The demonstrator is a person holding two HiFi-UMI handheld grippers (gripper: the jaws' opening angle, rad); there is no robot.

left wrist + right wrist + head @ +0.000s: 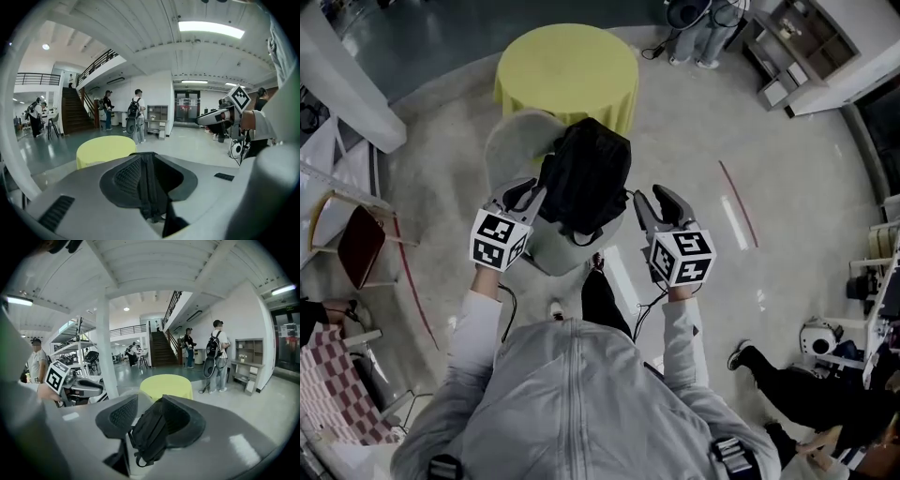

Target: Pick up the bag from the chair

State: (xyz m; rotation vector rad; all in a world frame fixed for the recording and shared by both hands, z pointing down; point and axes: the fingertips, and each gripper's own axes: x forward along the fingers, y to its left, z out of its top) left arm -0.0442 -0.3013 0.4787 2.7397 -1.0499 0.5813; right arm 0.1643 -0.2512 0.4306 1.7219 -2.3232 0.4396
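A black bag [586,173] rests against a grey padded chair [514,141] right in front of me. My left gripper [528,190] is at the bag's left side. In the left gripper view its jaws [147,173] are shut on a black strap of the bag [148,187]. At the bag's right edge is my right gripper [652,195]. Black fabric of the bag [151,430] fills the gap between that gripper's pads, and a strap loop dangles below them. The right gripper [150,420] looks shut on it.
A round table with a yellow cloth [567,70] stands just behind the chair. A red-seated chair [358,246] is at the left, and a checked cloth [337,384] lies near it. A person in black [806,389] is at the lower right. Shelves [797,42] stand at the far right.
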